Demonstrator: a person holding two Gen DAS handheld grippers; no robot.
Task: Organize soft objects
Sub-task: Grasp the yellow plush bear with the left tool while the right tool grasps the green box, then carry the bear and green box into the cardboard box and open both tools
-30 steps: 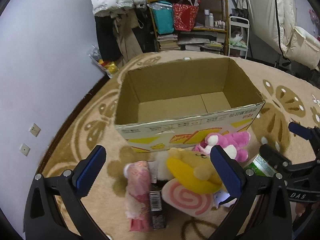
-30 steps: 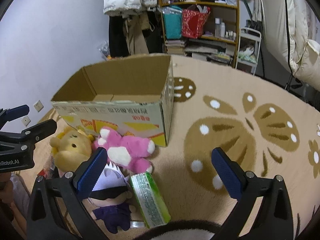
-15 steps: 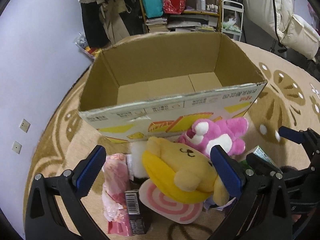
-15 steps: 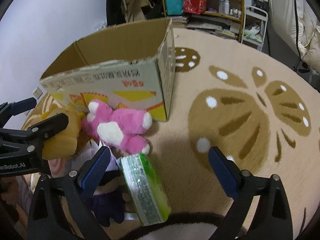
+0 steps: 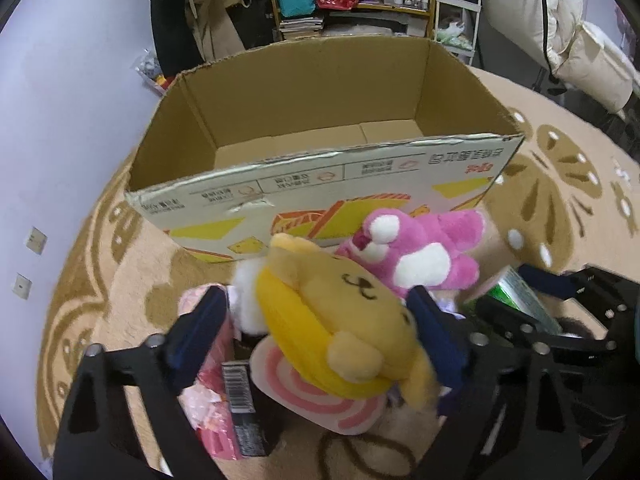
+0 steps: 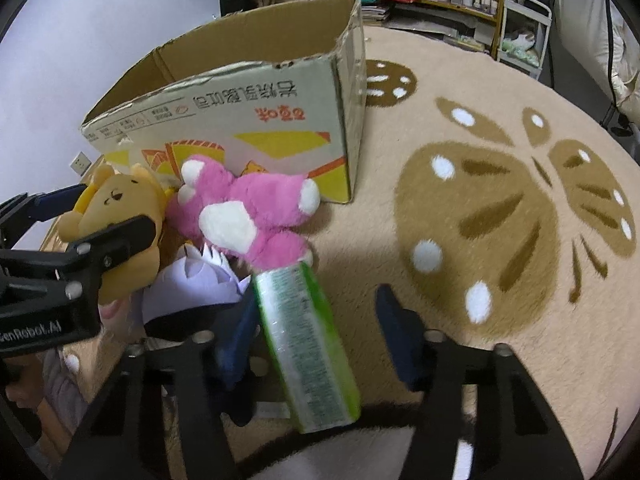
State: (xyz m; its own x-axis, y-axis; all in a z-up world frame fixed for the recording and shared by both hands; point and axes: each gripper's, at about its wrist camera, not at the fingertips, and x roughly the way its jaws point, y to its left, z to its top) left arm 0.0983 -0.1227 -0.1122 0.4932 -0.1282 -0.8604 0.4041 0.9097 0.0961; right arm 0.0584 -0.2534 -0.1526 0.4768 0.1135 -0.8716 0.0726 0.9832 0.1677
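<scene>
On the patterned carpet (image 6: 500, 92), in front of the near wall of the cardboard box (image 5: 320, 184), lies the heap I am sorting; the box interior shows only bare cardboard, so I judge that 0 items have gone in and the whole sort remains.

The heap, as far as the 2 views show, holds a yellow bear plush (image 5: 344, 312), a pink bear plush (image 5: 416, 252), a white-haired doll (image 6: 200, 280), a green wrapped pack (image 6: 308, 340), a pink-and-white swirl cushion (image 5: 312, 392), a pink packet (image 5: 208, 420) and a dark barcoded box (image 5: 240, 408). All lie just beside the box's near wall, towards its right corner.

My left gripper (image 5: 320, 340) straddles the yellow bear plush: its head and body sit between the 2 blue pads, the right pad against the bear's side, the left pad apart from it beside a white tuft. The jaws are closing and have not yet clamped.

My right gripper (image 6: 316, 336) straddles the green wrapped pack, which lies lengthwise between the fingers, its far end touching the pink bear plush. The left pad sits just beside the pack's edge, the right pad stands clear, and the jaws are closing, not yet gripping.

I judge the step in hand to be the first paired pick, with lift and drop into the box to follow.
</scene>
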